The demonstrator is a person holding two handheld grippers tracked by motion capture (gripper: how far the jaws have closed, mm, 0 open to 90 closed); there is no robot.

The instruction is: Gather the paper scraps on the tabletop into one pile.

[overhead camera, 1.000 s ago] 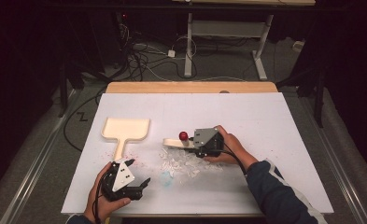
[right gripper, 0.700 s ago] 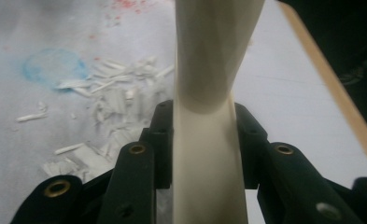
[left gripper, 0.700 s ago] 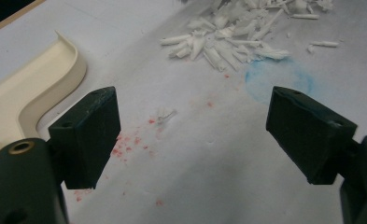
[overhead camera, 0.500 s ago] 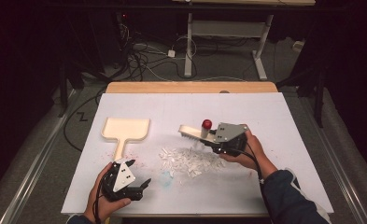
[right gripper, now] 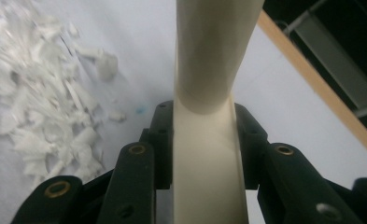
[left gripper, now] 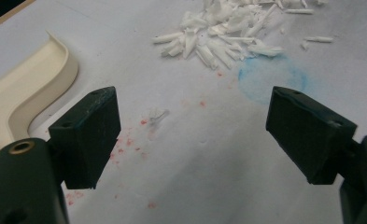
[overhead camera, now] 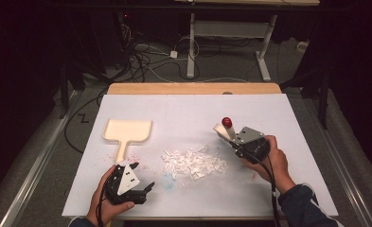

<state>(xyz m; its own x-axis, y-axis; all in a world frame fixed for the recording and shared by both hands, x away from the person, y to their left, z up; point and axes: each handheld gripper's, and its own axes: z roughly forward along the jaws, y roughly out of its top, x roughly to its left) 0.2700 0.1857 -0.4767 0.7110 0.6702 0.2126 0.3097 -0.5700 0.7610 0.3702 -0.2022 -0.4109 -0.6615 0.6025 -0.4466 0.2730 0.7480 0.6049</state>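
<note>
High view: right gripper (overhead camera: 232, 137) clenched on cream plastic brush handle (overhead camera: 223, 132), left gripper (overhead camera: 141, 177) released, white shredded scraps (overhead camera: 193, 163) mid-table unswept, cream plastic dustpan (overhead camera: 127, 131) near the table's left edge unfilled.

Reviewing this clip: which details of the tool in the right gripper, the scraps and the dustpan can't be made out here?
- Cream tool clamped in the right gripper: right gripper view cuts its far end off at the top edge; in the high view its red tip is too small to identify.
- White scraps: blurred in the right gripper view, so no counting.
- Dustpan: left gripper view crops it at the left edge, and the left gripper's jaw covers part.
</note>
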